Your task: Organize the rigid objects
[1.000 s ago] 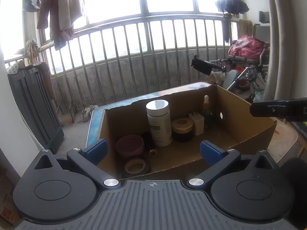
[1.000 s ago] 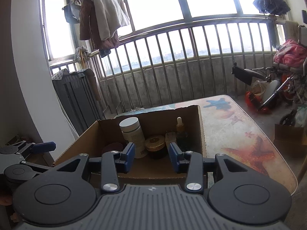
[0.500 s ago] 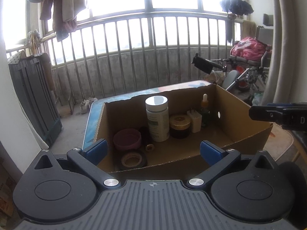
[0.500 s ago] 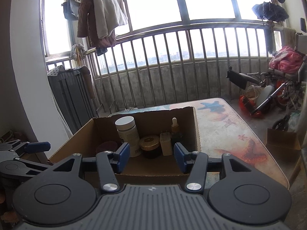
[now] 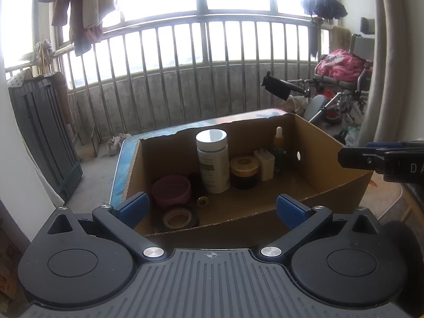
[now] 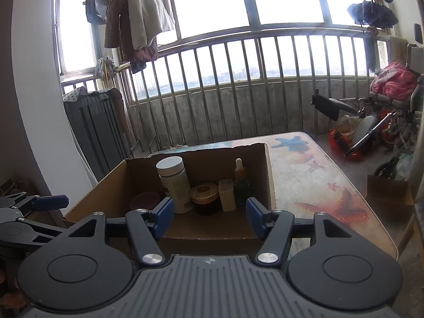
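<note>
Cardboard box [image 5: 334, 156]: matt brown corrugated, torn rear edge. White bottle [image 5: 212, 164]: smooth plastic, paper label. Dropper bottle [image 5: 279, 153]: glossy dark glass. Table [image 6: 318, 175]: glossy printed top. Railing [image 6: 238, 84]: bare metal.

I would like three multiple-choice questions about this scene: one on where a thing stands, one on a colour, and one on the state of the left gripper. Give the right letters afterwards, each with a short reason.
1. Where does the dropper bottle stand?
A. on the table outside the box
B. inside the cardboard box, near its right wall
C. between the fingers of a gripper

2. What colour is the lid of the tall bottle?
A. white
B. red
C. green

3. In what state is the left gripper?
A. shut on the roll of tape
B. shut on the box wall
C. open, holding nothing

Answers:
1. B, it stands in the box beside the white plug.
2. A, the round cap on top is plainly white.
3. C, its blue pads are wide apart with only air between them.
</note>
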Motion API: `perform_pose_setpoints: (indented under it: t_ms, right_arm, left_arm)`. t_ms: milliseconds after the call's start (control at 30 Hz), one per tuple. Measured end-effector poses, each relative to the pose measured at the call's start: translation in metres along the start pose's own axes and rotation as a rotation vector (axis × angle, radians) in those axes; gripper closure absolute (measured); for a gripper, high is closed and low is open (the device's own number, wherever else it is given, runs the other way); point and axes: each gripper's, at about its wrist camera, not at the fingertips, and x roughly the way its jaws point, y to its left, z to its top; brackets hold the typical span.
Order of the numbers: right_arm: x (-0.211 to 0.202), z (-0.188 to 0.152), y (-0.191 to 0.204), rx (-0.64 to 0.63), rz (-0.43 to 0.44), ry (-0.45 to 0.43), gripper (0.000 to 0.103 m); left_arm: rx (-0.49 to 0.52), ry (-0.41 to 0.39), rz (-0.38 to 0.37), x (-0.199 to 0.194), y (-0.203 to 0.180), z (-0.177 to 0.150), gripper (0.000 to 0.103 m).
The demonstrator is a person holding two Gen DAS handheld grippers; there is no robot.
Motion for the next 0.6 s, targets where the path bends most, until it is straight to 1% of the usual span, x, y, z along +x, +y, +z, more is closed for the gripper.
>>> perform_pose_setpoints:
  t_ms: [133,533,600]
  right_arm:
    - [0.0011,-0.0001,0.0010,-0.006,0.001,0.006,0.040]
    - [0.0023,-0.0011,-0.0021,-0.001,-0.009,0.012,0.037]
    - [0.0032,-0.0016,-0.0020,-0.001,-0.010,0.016,0.034]
  left_arm:
    - [0.014,0.002,0.001,0.0005,-0.0024,-0.0010,0.000]
    - [0.017,0.002,0.006,0.0002,-0.0059,-0.0018,0.000]
    - [0.020,0.004,0.007,0.0004,-0.0061,-0.0018,0.000]
